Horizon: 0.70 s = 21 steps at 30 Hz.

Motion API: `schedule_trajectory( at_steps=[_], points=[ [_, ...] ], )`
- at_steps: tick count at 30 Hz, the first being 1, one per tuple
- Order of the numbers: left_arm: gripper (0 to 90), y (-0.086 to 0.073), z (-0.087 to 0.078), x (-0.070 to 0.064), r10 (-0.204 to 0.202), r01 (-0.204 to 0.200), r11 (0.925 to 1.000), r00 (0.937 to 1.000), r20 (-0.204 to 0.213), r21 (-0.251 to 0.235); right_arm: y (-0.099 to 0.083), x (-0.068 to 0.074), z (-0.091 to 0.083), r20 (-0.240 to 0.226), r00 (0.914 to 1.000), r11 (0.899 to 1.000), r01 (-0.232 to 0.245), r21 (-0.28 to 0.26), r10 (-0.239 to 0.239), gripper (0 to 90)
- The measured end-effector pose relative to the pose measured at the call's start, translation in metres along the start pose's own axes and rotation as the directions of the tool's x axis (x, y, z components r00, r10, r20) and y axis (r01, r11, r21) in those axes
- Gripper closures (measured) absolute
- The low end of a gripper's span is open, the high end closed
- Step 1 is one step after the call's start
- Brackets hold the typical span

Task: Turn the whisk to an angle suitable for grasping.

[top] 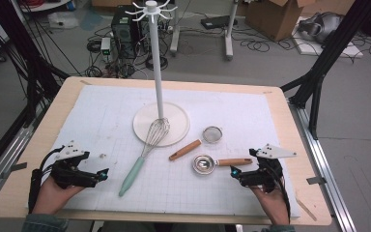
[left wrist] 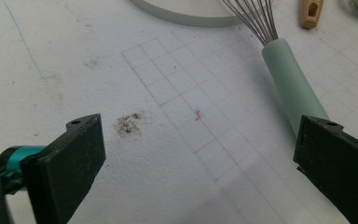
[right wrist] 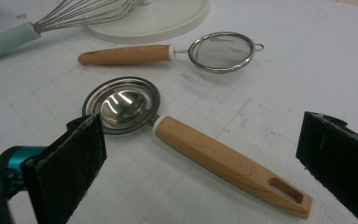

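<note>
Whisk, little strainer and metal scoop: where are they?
Whisk [top: 133,175]: high view, on its green handle.
Strainer [right wrist: 221,50]: right gripper view, on its mesh bowl.
Metal scoop [right wrist: 121,106]: right gripper view, on its shiny bowl.

A: Position of the mint-handled wire whisk [top: 145,153]?

B: Left of centre on the white gridded mat [top: 251,193]; wires rest on the round base of the white hook stand [top: 174,129], handle toward the near edge.

A: Right of it?

B: Wooden-handled mesh strainer [top: 200,140], then nearer, the wooden-handled steel ring spoon [top: 217,163]. Left gripper [top: 101,175] near-left; right gripper [top: 234,173] near-right, at the spoon's handle end.
</note>
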<state>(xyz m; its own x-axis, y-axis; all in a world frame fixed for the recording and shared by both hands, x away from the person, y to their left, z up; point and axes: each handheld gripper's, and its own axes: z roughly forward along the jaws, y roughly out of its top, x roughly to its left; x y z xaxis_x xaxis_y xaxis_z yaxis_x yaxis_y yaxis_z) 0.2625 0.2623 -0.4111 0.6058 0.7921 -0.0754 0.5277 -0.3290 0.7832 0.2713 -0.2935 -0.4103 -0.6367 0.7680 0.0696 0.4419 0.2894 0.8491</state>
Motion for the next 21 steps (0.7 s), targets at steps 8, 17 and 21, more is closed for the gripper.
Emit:
schedule_trajectory(
  at_steps=[8, 17, 21],
  points=[
    [2.6, 0.0037, 0.0007, 0.0009, 0.006, -0.006, 1.0000, 1.0000, 0.007, -0.007, -0.0006, -0.0026, -0.0007, -0.004, 1.0000, 1.000, 0.001, -0.004, -0.001, 0.4],
    [2.6, 0.0039, 0.0007, -0.0040, 0.009, -0.009, 0.9999, 0.9999, 0.009, -0.009, 0.0011, -0.0010, 0.0020, -0.005, 1.0000, 1.000, 0.008, -0.002, -0.008, 0.3],
    [2.6, 0.0062, 0.0011, -0.0082, 0.021, -0.021, 0.9997, 0.9997, 0.013, -0.007, 0.0022, 0.0005, 0.0018, -0.006, 0.9999, 1.000, 0.010, -0.006, -0.010, 0.4]
  ],
)
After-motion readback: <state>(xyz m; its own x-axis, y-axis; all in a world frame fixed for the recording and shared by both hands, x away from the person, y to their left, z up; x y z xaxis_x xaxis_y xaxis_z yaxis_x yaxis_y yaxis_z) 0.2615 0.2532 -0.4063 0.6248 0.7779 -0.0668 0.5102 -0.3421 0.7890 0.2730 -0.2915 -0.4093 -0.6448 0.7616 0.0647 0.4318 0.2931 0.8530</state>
